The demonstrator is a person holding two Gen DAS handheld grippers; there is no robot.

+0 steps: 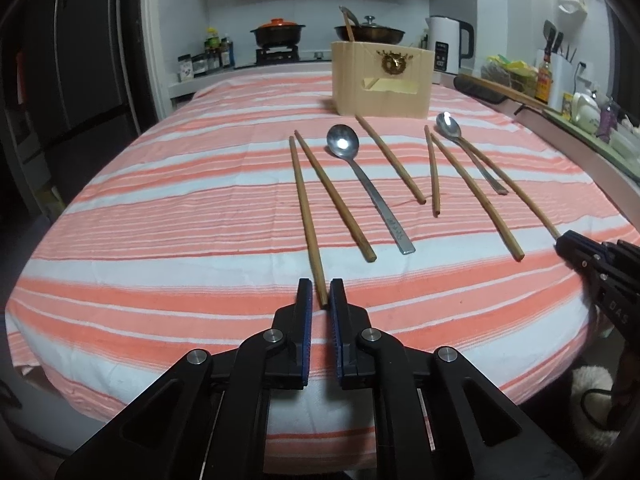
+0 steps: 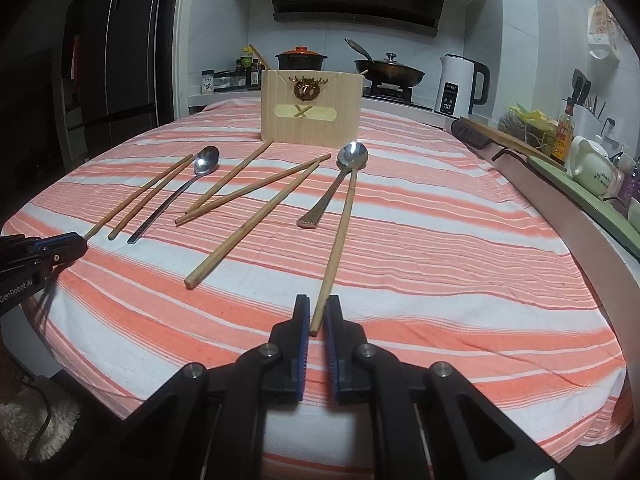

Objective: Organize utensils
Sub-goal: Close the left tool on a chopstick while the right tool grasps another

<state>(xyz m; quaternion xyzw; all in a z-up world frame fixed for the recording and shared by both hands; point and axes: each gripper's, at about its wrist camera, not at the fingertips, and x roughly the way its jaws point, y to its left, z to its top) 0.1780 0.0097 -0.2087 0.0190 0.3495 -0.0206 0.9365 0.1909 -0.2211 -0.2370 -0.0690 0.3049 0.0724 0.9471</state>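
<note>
Wooden chopsticks pinched at their near ends, one in each gripper, over the striped counter.

Left gripper (image 1: 321, 294) has its jaws closed on the near tip of the leftmost chopstick (image 1: 305, 216); right gripper (image 2: 317, 312) has its jaws closed on the near end of the rightmost chopstick (image 2: 340, 236), which lies along a spoon (image 2: 340, 178). Four more chopsticks and a second spoon (image 1: 360, 184) lie spread on the striped cloth (image 1: 160, 240), in front of the wooden holder box (image 1: 380, 80). Each stick looks light, stiff and smooth, so an end grip will likely let the far tip droop or swivel; a hold nearer the middle would steady it. The spoons look heavier and slicker, and are best taken by the flat handle.
</note>
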